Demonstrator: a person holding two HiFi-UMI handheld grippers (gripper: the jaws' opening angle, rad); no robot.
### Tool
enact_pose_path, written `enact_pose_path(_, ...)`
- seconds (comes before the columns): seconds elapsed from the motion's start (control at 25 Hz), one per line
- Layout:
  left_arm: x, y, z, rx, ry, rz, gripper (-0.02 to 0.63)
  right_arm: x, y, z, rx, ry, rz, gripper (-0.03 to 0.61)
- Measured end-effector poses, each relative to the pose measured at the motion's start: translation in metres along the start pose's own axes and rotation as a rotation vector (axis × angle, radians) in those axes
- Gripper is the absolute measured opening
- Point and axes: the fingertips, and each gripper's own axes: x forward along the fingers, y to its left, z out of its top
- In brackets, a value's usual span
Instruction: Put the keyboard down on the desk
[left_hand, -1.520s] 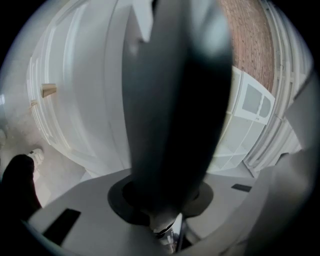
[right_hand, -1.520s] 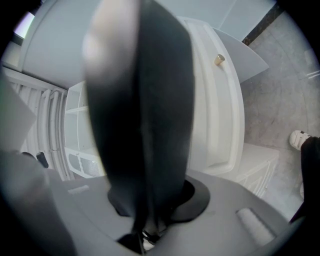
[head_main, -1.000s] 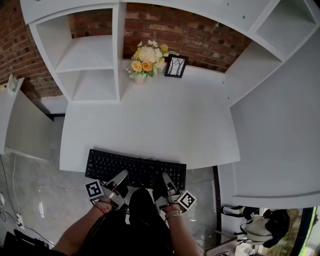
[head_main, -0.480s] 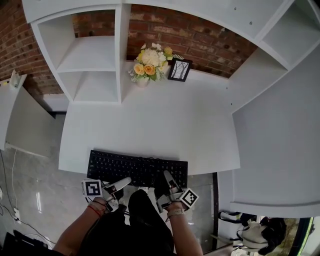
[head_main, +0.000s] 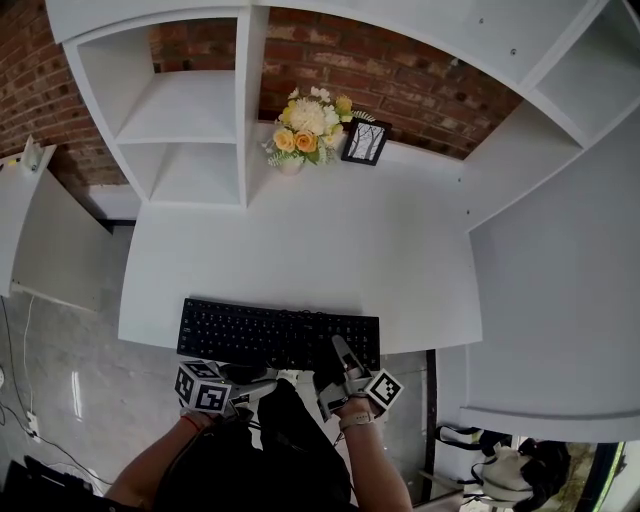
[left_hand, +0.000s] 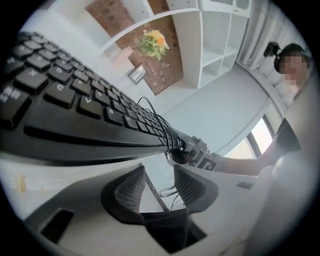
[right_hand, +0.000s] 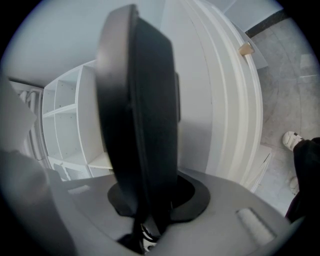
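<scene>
Overhead, keyboard (head_main: 270, 333) on desk (head_main: 300, 250) edge — up close, right tongs (head_main: 338, 350) clamp it, left tongs (left_hand: 159, 177) just opened, empty.

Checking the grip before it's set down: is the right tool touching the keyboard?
Touching. The right gripper view shows the keyboard edge-on between the right tool's jaws, which are closed against both of its faces.
</scene>
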Motion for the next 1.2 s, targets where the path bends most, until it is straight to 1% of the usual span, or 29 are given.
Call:
enact_pose_path(0.04,0.001,0.001,0.002,0.031,-0.010,0.026,0.148,0.002,0.001,0.001,0.001,-0.001,-0.002,0.069)
enact_pose_path(0.08,0.001,0.001,0.005,0.051,-0.023,0.037,0.130,0.003,0.001,0.002,0.002,-0.001,-0.003,0.069)
enact_pose_path(0.16,0.004,-0.002,0.010,0.068,-0.046,0.031,0.127,0.005,0.002,0.003,0.002,0.001,-0.007,0.069)
enact_pose_path(0.2,0.004,-0.003,0.013,0.072,-0.055,0.034,0.111,0.006,0.002,0.004,0.003,0.002,-0.011,0.069)
enact_pose_path(0.28,0.003,0.001,0.020,0.078,-0.069,0.073,0.094,0.008,0.002,0.005,0.007,0.003,-0.019,0.069)
enact_pose_path(0.36,0.001,0.008,0.024,0.071,-0.073,0.129,0.058,0.010,0.002,0.005,0.012,0.003,-0.027,0.069)
enact_pose_path(0.4,0.001,0.011,0.026,0.064,-0.077,0.155,0.054,0.011,0.002,0.006,0.014,0.003,-0.032,0.069)
enact_pose_path(0.44,0.000,0.013,0.028,0.056,-0.084,0.176,0.016,0.012,0.002,0.006,0.015,0.003,-0.038,0.069)
enact_pose_path(0.48,0.000,0.014,0.030,0.047,-0.090,0.192,0.014,0.013,0.002,0.006,0.016,0.005,-0.046,0.069)
enact_pose_path(0.56,0.001,0.015,0.034,0.014,-0.098,0.205,-0.011,0.016,0.002,0.008,0.015,0.013,-0.066,0.069)
enact_pose_path(0.72,0.003,0.015,0.041,-0.036,-0.092,0.202,-0.011,0.024,0.004,0.012,0.025,0.020,-0.096,0.069)
enact_pose_path(0.92,0.008,0.017,0.053,-0.104,-0.094,0.203,-0.012,0.036,0.006,0.021,0.041,-0.008,-0.122,0.067)
enact_pose_path(1.04,0.008,0.021,0.062,-0.120,-0.098,0.211,-0.012,0.042,0.007,0.024,0.061,-0.035,-0.125,0.067)
enact_pose_path(1.2,0.011,0.022,0.076,-0.149,-0.102,0.188,-0.012,0.052,0.012,0.030,0.075,-0.062,-0.131,0.067)
